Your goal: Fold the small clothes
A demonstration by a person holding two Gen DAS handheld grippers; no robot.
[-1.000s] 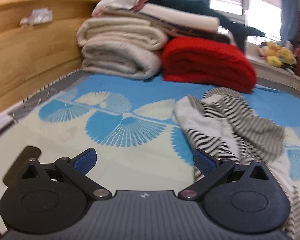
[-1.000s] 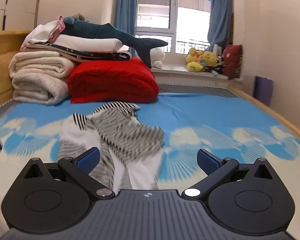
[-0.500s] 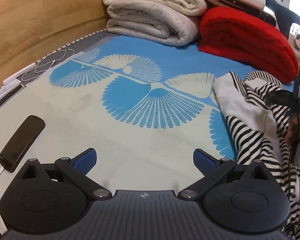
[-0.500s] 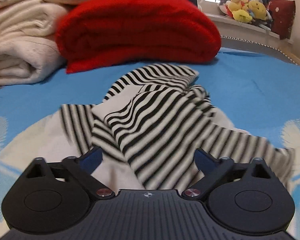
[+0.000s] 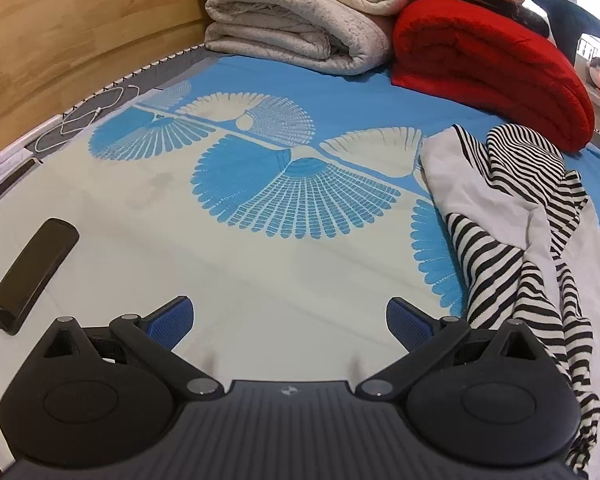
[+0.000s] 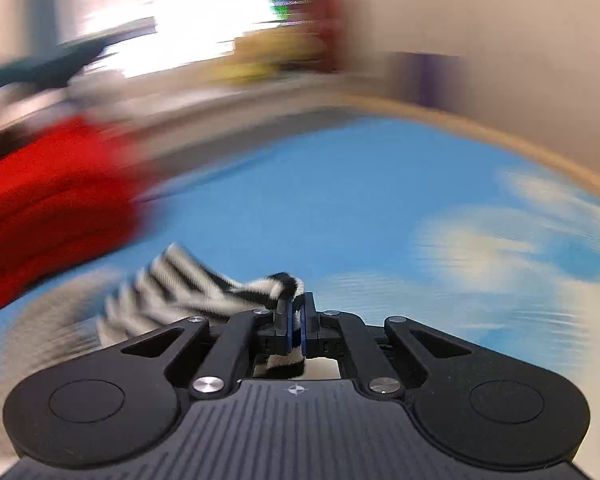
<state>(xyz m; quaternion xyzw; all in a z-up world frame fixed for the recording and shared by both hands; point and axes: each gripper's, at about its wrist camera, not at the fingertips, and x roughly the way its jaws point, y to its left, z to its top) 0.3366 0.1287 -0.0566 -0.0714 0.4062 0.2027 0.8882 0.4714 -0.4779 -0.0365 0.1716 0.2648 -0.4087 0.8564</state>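
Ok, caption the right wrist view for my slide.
Right tongs shut on the striped garment, lifted over the blue bedsheet.

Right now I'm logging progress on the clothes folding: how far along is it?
Barely begun. Done: nothing folded; the striped garment lies crumpled on the bedsheet. In hand: the right gripper has just closed and is shut on a striped edge of it. The left gripper is open over bare sheet, holding nothing. Left: spreading the garment flat and making every fold.
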